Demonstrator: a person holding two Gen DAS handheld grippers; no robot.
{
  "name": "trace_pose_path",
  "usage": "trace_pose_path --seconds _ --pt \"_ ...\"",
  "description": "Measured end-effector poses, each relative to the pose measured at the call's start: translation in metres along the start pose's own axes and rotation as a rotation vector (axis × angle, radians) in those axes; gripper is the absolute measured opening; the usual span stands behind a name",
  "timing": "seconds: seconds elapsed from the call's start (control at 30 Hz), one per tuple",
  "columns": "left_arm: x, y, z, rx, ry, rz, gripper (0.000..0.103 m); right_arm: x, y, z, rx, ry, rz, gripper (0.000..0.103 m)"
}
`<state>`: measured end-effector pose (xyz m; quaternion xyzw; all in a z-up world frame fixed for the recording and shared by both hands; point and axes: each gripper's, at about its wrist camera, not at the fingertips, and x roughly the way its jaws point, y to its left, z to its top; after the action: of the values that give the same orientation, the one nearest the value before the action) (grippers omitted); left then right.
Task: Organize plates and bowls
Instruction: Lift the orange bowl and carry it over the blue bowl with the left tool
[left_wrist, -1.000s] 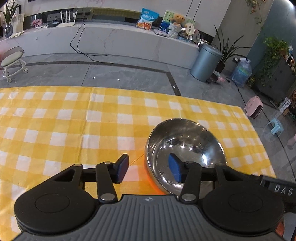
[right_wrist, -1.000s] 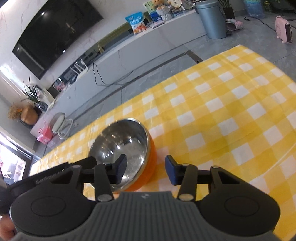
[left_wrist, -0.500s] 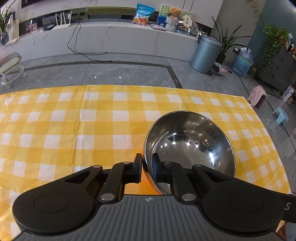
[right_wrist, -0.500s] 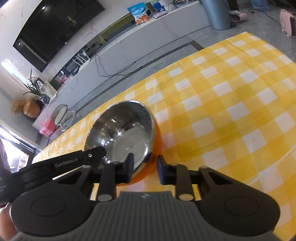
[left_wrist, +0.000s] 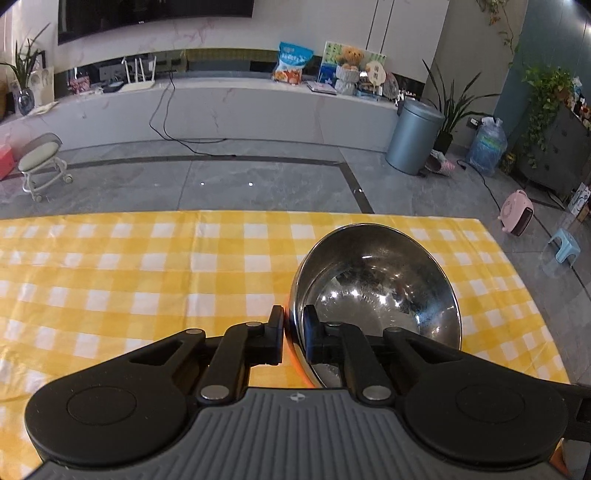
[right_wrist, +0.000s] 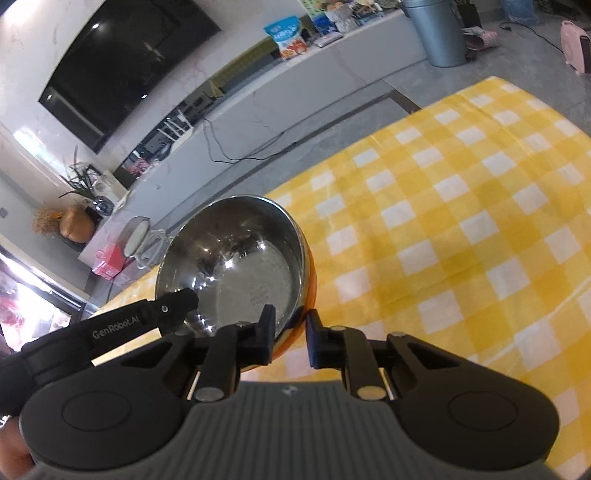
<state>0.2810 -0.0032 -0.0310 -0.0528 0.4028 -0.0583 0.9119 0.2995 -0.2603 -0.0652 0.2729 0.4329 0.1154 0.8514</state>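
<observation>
My left tool (left_wrist: 294, 334) pinches the near rim of the shiny steel bowl with the orange outside (left_wrist: 376, 291), one pad inside and one outside. My right tool (right_wrist: 290, 334) straddles the opposite rim, its jaws closing, pads on the wall. The bowl sits tilted over the desk with the yellow-and-white checked cloth (left_wrist: 147, 280), between both tools.
</observation>
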Motion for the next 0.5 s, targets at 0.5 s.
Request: trace_pose_path --seconds 0.5 --pt "-0.069 -0.002 -0.026 -0.048 0.0 -0.004 0.011 -0.069 0.028 -0.026 -0.069 0.017 0.016 0.011"
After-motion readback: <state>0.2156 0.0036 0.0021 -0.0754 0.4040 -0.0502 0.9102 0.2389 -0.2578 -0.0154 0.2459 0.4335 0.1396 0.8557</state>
